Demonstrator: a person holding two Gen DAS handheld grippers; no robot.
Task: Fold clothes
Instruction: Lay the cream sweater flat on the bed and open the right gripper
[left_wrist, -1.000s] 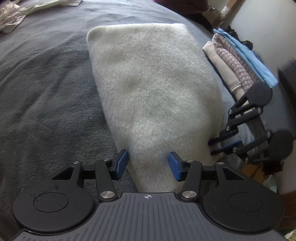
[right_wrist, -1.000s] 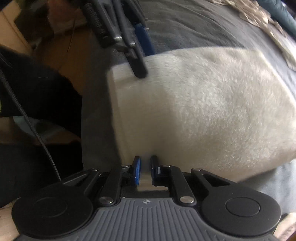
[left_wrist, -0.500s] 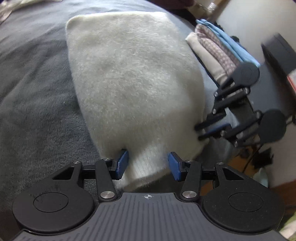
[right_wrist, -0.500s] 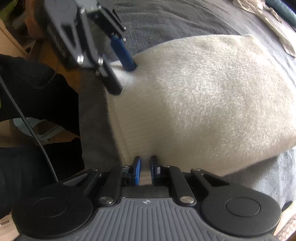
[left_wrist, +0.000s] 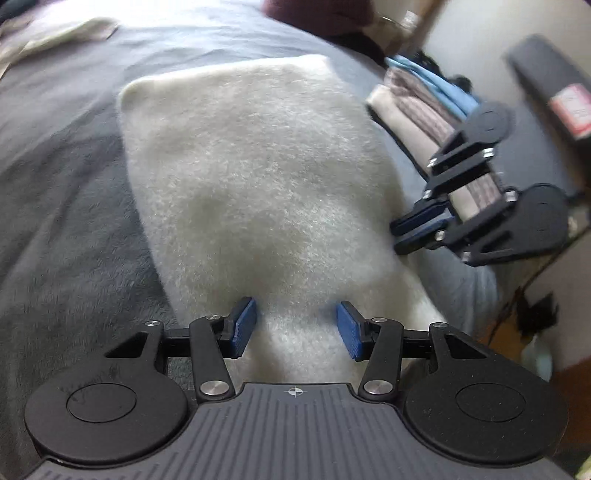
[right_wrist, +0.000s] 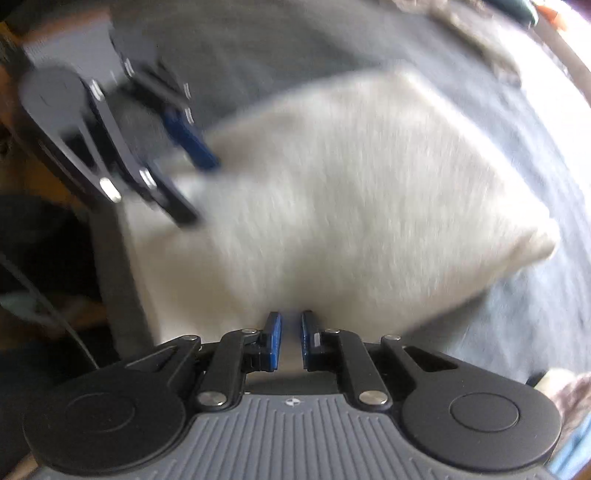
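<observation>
Two grippers: both at the near end of one garment, on a bed.
Garment: fluffy cream-white fleece garment (left_wrist: 258, 192), lying as a long flat slab with rounded far corners on the dark grey plush bedcover (left_wrist: 62, 221); no sleeves or loose flaps show, so it looks doubled at least once.
Left gripper (left_wrist: 295, 328): blue pads spread wide either side of the garment's near edge, cloth between them but not pinched; released.
Right gripper (right_wrist: 291, 339): blue pads drawn almost together, with pale cloth showing in the narrow gap; reads as clenched on the garment's near-right edge, though the view is smeared by motion blur.
Cross-check: from the left wrist view the right gripper sits at the slab's right edge, pads close; from the right wrist view the left one shows at the opposite corner, blurred.
Finished pile: stack of folded clothes (left_wrist: 417, 107), beige, mauve-patterned and light blue, just beyond the garment's right side at the bed's edge.
Waiting items: crumpled pale cloth (left_wrist: 55, 37) at the far left of the bed, well apart from the work.
Progress (judgement): several pieces lie folded already; this one is partway, narrowed to a strip but long against the pile.
Remaining (judgement): likely a cross-fold bringing near end to far end, then onto the pile; the crumpled cloth after that.
Uncertain: how many layers the slab holds; hidden.
</observation>
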